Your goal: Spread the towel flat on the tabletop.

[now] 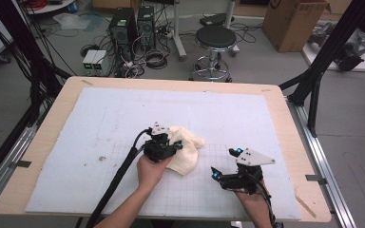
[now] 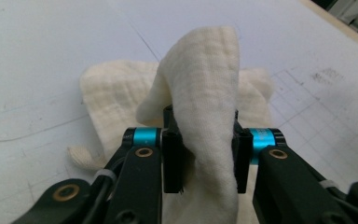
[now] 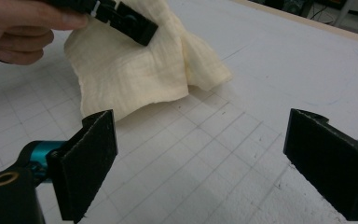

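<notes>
The left tool (image 2: 200,154) clamps a soft, cream, crumpled cloth (image 2: 205,93), its fold standing upright; the right tool (image 3: 200,163) is apart.

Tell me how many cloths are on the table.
1. A cream cloth lies crumpled near the middle of the white mat, with one fold raised between the jaws of the left gripper. Nothing suggests another underneath.

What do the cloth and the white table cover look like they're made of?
Cloth: probably soft woven cotton, gauze-like; cream, matte, a crinkled weave, drapes limply between the left gripper jaws.
Table cover: likely felt or foam sheet; white, matte, faint printed grid, slightly fuzzy near the right gripper. Hard to tell which.
</notes>
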The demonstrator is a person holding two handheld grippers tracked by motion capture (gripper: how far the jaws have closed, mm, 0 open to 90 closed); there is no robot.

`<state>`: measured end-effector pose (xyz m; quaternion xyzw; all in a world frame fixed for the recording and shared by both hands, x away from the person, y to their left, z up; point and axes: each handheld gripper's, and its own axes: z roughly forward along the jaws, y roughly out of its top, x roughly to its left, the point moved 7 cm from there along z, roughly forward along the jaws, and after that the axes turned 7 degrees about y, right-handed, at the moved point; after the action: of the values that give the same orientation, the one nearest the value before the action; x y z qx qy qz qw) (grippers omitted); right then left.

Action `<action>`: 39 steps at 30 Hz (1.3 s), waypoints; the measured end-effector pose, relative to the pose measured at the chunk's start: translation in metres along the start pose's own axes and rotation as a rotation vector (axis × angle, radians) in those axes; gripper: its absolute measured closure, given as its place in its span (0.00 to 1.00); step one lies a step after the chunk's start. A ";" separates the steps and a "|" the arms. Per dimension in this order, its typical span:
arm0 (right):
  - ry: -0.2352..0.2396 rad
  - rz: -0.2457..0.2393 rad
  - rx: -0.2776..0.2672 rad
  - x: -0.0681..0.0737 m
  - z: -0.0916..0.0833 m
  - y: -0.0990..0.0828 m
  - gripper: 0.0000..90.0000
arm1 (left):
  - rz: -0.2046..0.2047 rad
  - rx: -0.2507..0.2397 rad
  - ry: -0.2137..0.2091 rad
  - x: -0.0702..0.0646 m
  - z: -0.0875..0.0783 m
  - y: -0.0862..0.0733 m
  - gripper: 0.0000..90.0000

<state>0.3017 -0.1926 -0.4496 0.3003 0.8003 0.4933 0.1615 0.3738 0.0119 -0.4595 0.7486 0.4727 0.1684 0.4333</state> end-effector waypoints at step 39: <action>0.249 -0.094 0.182 0.045 0.077 0.012 0.55 | 0.193 -0.197 0.006 0.074 -0.138 -0.043 0.41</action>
<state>0.3138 -0.1068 -0.4723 0.2123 0.8688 0.4439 0.0559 0.2948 0.1499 -0.4275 0.7438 0.3811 0.2574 0.4851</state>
